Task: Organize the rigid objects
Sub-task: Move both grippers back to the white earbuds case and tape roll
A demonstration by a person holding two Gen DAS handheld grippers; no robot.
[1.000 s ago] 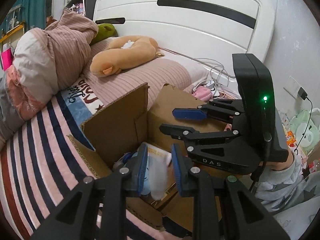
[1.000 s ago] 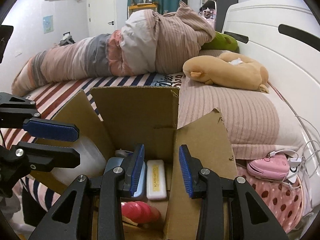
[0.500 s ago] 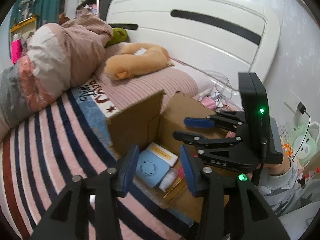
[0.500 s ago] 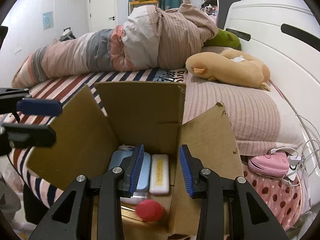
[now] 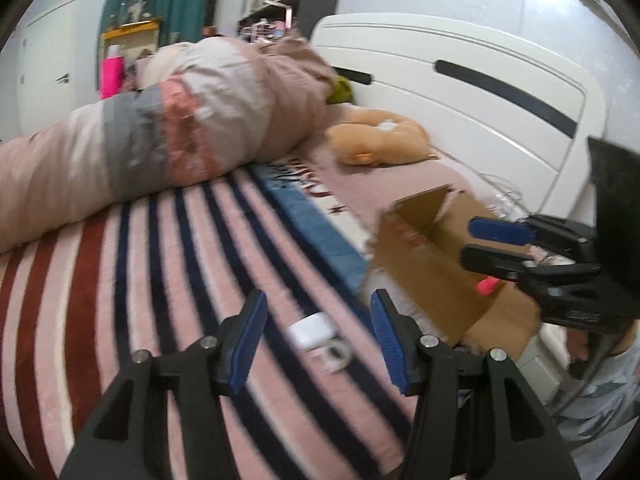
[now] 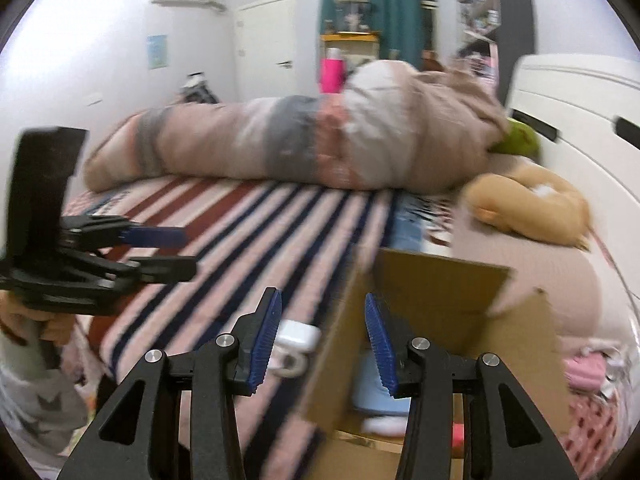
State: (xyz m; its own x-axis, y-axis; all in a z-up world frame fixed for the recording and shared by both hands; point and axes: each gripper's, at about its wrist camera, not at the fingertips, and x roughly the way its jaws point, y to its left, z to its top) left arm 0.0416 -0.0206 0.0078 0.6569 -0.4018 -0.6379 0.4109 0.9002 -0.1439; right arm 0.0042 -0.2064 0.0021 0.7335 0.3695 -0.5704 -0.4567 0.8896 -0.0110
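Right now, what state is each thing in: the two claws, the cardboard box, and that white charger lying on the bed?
left claw: open, empty, aimed at the charger.
right claw: open, empty, over the box's left wall.
cardboard box: flaps up, open, items inside.
white charger: lying on the striped blanket, outside the box, ungripped.

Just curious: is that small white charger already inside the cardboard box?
No, the white charger lies on the striped blanket, outside the cardboard box.

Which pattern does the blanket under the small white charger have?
The blanket has pink, navy and dark red stripes, clearest in the left wrist view; the charger lies on it.
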